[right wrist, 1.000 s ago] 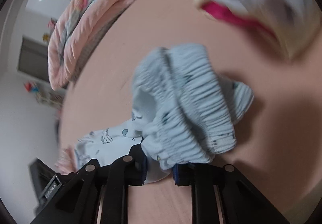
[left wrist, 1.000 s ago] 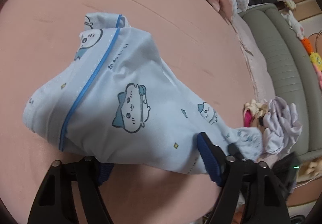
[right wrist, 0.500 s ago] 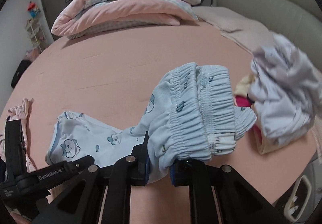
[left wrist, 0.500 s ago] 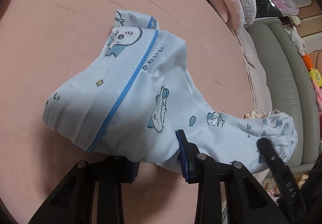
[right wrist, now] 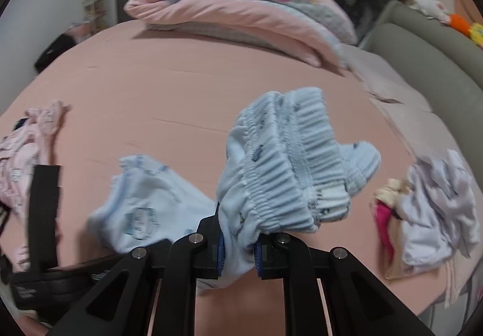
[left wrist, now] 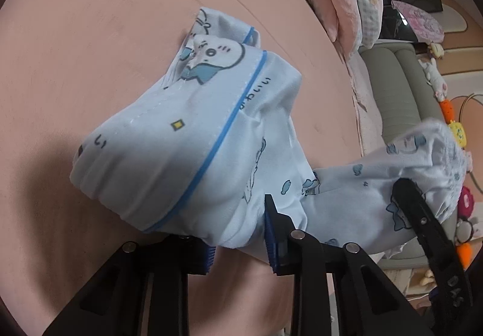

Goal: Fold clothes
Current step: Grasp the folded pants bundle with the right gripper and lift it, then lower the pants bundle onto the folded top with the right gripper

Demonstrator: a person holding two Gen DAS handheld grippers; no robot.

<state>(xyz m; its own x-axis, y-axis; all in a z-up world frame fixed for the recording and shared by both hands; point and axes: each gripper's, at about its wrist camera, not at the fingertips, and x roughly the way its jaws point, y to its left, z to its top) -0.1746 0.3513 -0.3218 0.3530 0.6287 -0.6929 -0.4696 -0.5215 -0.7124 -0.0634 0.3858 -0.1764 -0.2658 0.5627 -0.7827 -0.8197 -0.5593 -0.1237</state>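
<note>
The left gripper (left wrist: 240,241) is closed on the hem end of a pair of light blue pyjama trousers (left wrist: 193,155), with cloth bunched between its blue pads and spilling forward over them. The right gripper (right wrist: 238,248) is likewise clamped on the same trousers (right wrist: 280,173), gripping them just below the gathered elastic waistband, which stands up in a ruffled bundle above the fingers. The trousers hang in the air between the two tools, above a pink bed sheet (right wrist: 181,94); in the left wrist view the cartoon-printed leg with its blue piping fills the foreground and the cloth runs off to the right toward the other tool. In the right wrist view, a crumpled pale lilac garment (right wrist: 434,209) lies on the sheet to the right, touching something with a bright pink patch, and a pink garment (right wrist: 27,137) lies at the left edge. Further back, a folded pink quilt (right wrist: 235,7) rests on the bed, with a grey-green sofa (right wrist: 428,61) beside it.
</note>
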